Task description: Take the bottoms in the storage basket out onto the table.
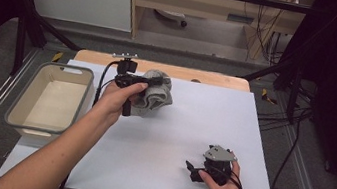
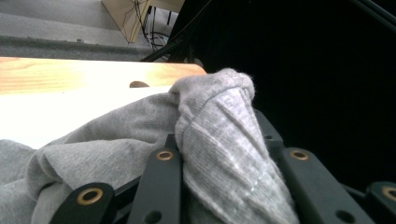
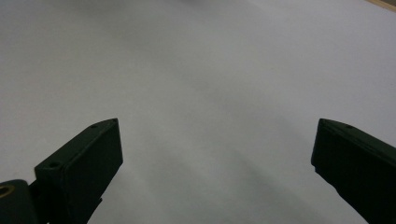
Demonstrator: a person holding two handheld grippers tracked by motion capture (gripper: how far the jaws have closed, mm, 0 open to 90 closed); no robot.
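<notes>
Nearest the person, at the front right of the white surface [image 1: 157,153], the right gripper [image 1: 191,171] rests low with its jaws spread wide and nothing between them; the right gripper view confirms this, with bare white sheet running between the two black jaws. Farther back and to the left, the left gripper [image 1: 154,81] is closed on a crumpled grey cloth [image 1: 156,95], which sits near the far edge of the surface, just right of the hand [image 1: 118,98] that holds the tool. Beyond the left edge of the sheet stands a beige bin [image 1: 49,99], with nothing visible inside. Judging from this, the work is at an early stage: the cloth is gripped, but it is not yet in the bin, and carrying it there seems to be what remains. From above the pinch itself is hidden by the bunched fabric, so whether the cloth is lifted or resting on the sheet is hard to tell. The left gripper view fills that gap: a ribbed fold of the grey cloth [image 2: 219,140] is wedged between the jaws, with the wooden far edge [image 2: 70,72] of the table behind it.
</notes>
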